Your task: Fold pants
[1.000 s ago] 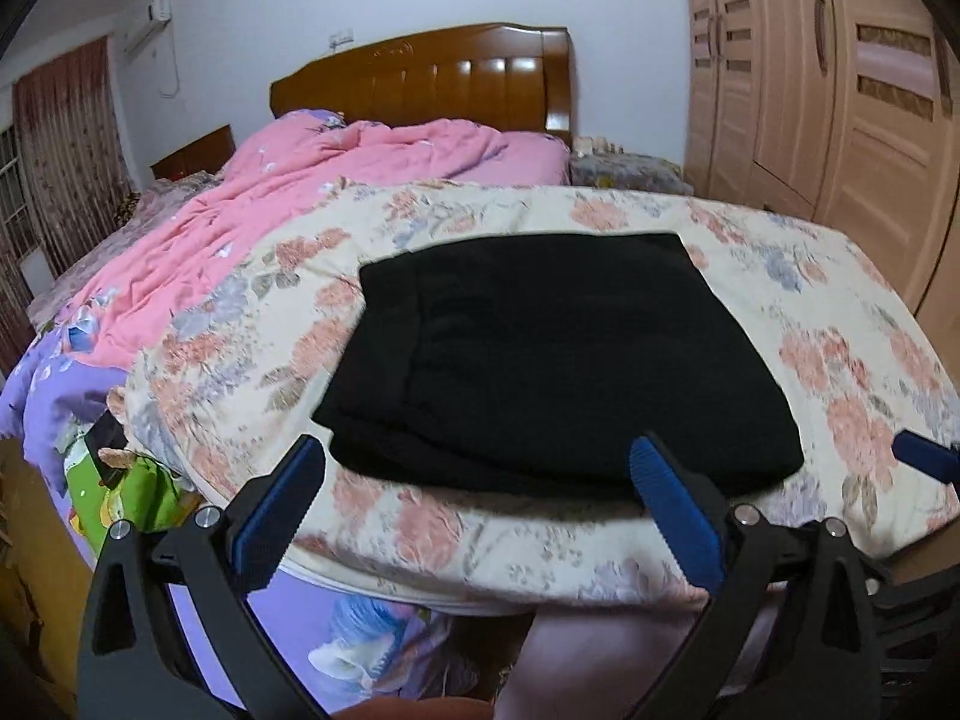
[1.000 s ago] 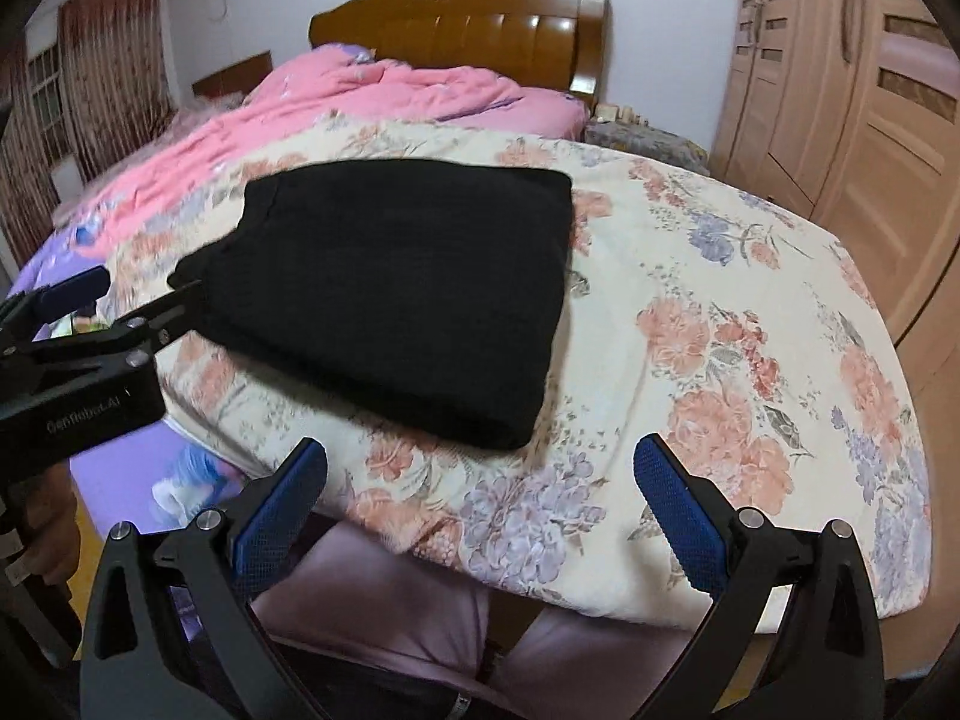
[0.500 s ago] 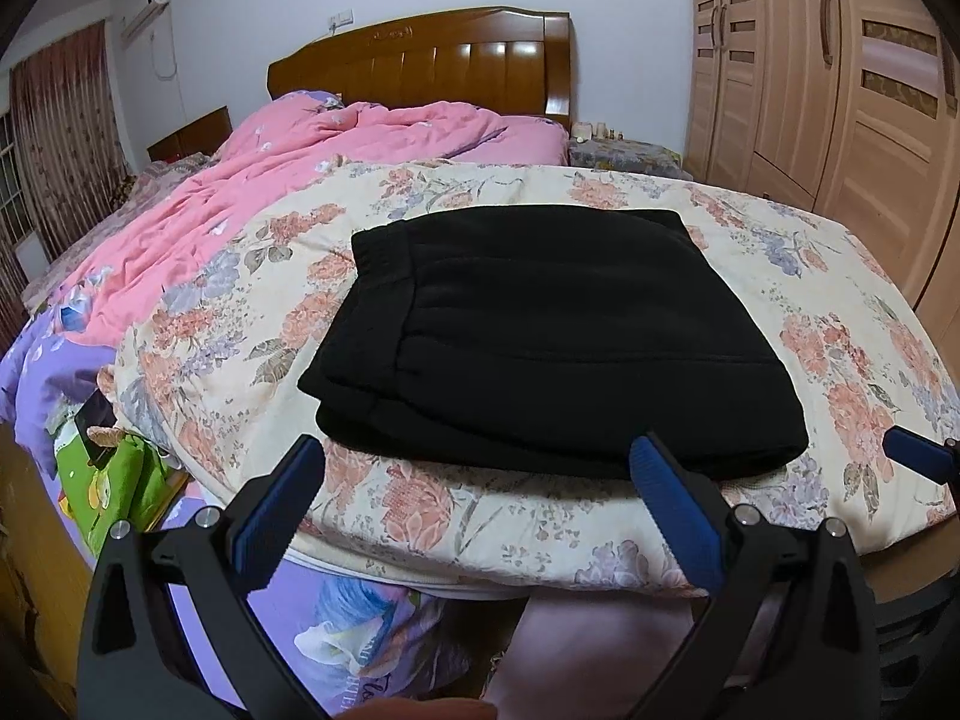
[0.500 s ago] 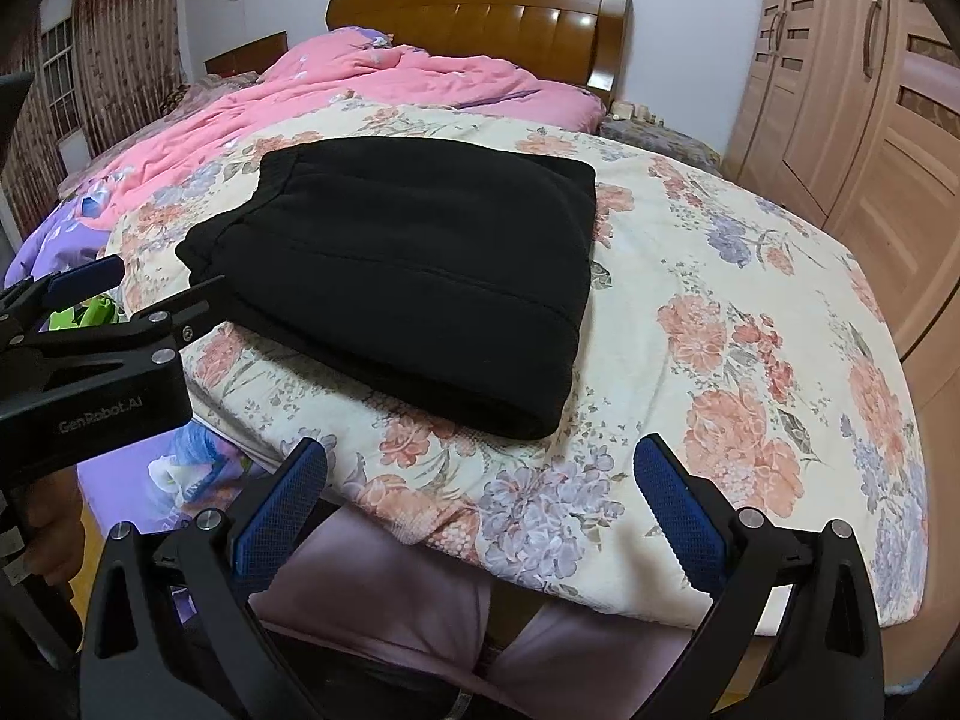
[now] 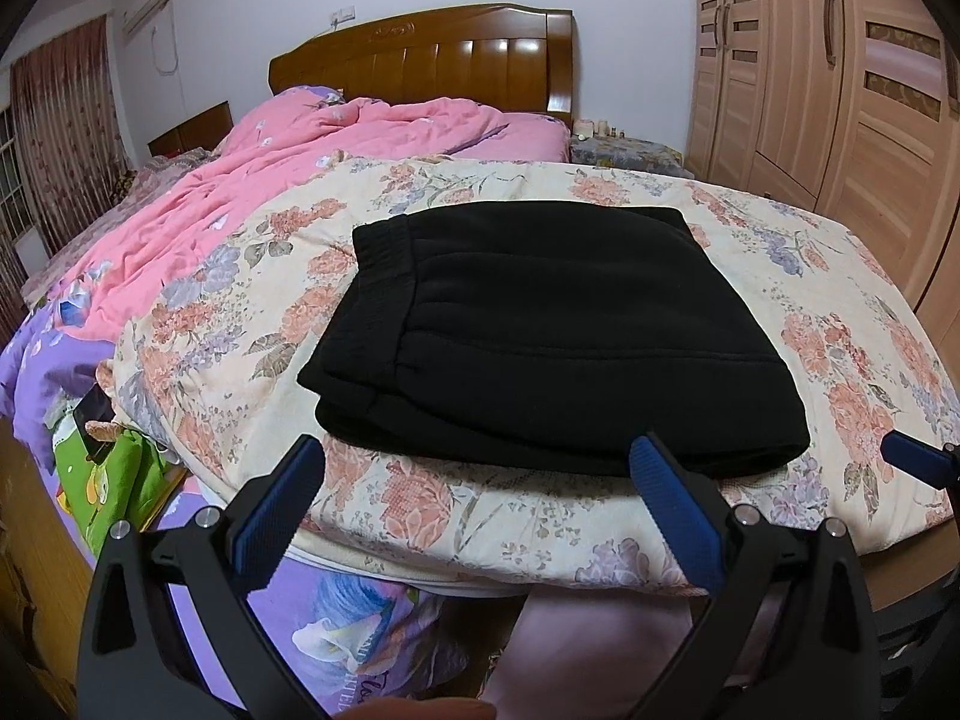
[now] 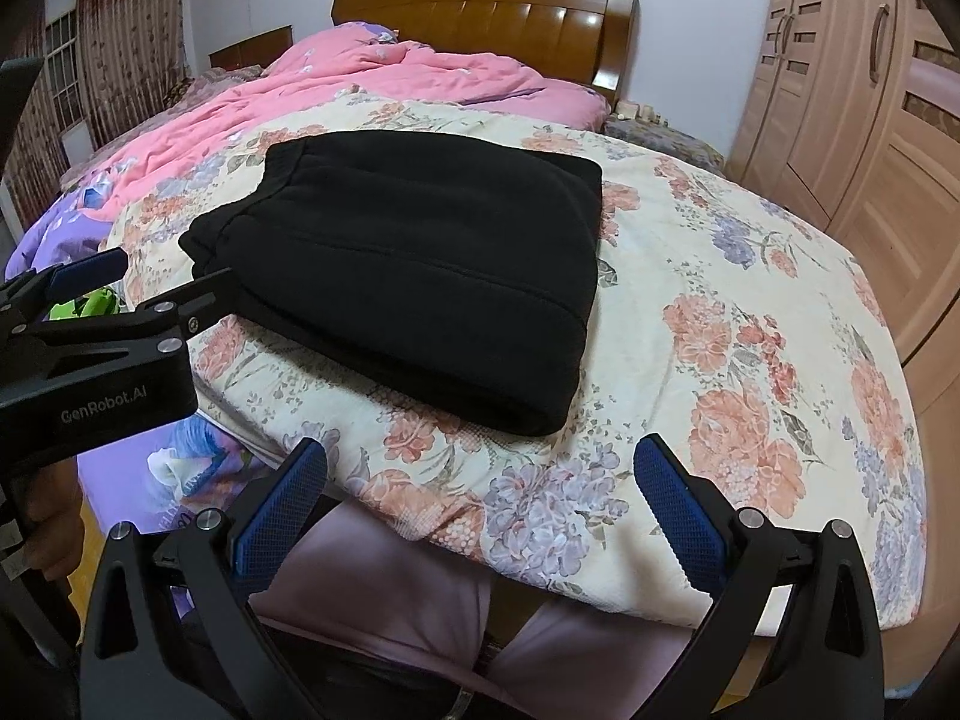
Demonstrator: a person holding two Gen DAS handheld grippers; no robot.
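Looking along our left gripper [image 5: 474, 480], we hold its blue-padded jaws spread wide and empty, just short of the near edge of the bed. The black pants [image 5: 540, 336] lie folded into a thick rectangle on the flowered quilt [image 5: 240, 312], waistband toward the left. A pink blanket [image 5: 288, 180] is bunched at the far left, below the wooden headboard [image 5: 432, 60], and a wardrobe [image 5: 840, 60] fills the right side. One blue tip of our other tool shows at the right edge.

From our right gripper [image 6: 480, 480], the jaws likewise stand wide apart, holding nothing. Here the pants [image 6: 420, 252] sit left of centre on the quilt [image 6: 750, 312], with bare flowered cloth to their right. Our left gripper [image 6: 129, 291] reaches in from the left, its fingertip near the pants' near-left corner; whether it touches we cannot tell.
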